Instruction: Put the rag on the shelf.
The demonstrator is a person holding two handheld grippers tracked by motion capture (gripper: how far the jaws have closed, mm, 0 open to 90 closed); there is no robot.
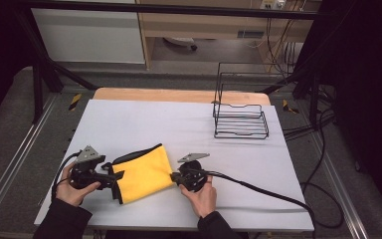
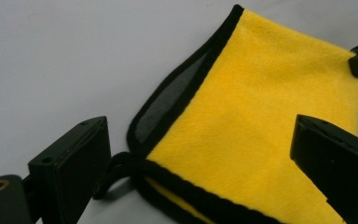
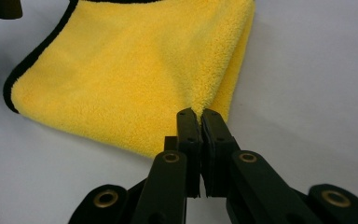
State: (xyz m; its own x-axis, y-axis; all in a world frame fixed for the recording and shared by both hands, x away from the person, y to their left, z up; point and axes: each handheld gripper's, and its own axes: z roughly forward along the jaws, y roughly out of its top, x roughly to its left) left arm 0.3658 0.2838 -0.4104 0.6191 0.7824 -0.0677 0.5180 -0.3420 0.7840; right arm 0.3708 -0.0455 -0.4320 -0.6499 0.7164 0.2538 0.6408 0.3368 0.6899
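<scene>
A folded yellow cloth [image 1: 144,172] with black trim lies on the white table cover near the front edge. In the right gripper view my right gripper [image 3: 199,114] is shut on the cloth's [image 3: 130,70] folded right edge, pinching the fabric between its pads. In the high view that gripper [image 1: 175,177] sits at the cloth's right side. My left gripper [image 1: 117,178] is at the cloth's left corner. In the left gripper view its jaws [image 2: 196,135] stand wide apart, with the cloth's [image 2: 261,121] black-trimmed corner between them and untouched by the pads.
An empty black wire rack [image 1: 241,119] stands at the back right of the white table cover [image 1: 144,124]. A thick black cable [image 1: 258,189] trails from the right gripper to the right, off the table. Metal frame bars and cables surround the table.
</scene>
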